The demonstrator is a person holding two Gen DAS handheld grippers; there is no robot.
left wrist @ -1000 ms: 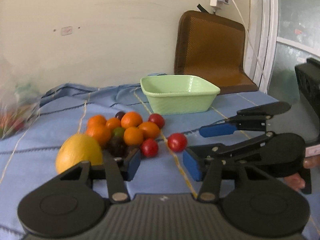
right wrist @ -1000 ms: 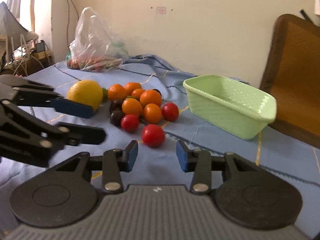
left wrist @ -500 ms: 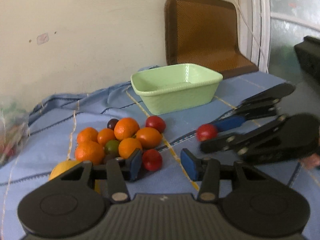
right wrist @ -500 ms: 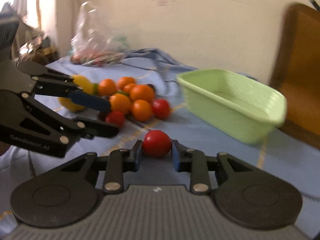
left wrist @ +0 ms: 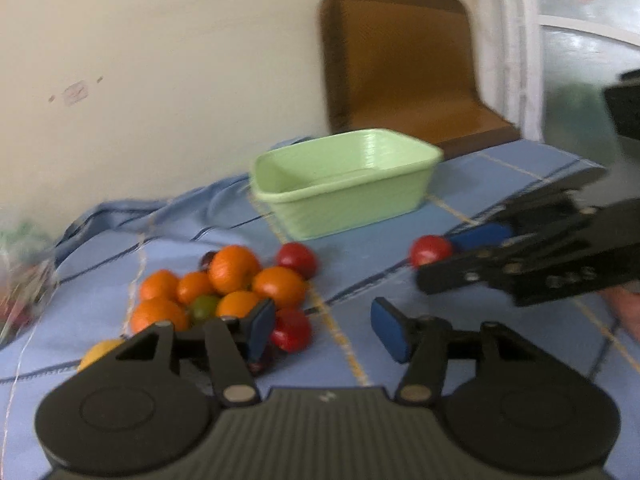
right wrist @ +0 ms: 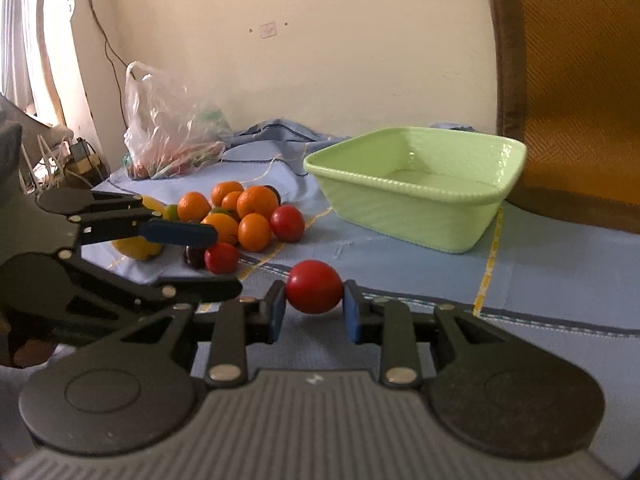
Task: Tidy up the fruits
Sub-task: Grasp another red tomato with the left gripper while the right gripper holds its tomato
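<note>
Right gripper (right wrist: 314,312): your blue pads are clamped on a red tomato (right wrist: 314,287), lower centre of the frame.
Left gripper (left wrist: 322,330): your jaws have just been widening; nothing sits between them.
Fruit pile (right wrist: 240,216): centre left, on the blue cloth (right wrist: 560,280).
Green basin (right wrist: 416,188): centre right, upright, apart from the pile.

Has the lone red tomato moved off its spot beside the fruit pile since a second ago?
Yes. The red tomato, now clamped in the right gripper, sits farther from the fruit pile, toward the green basin.
</note>
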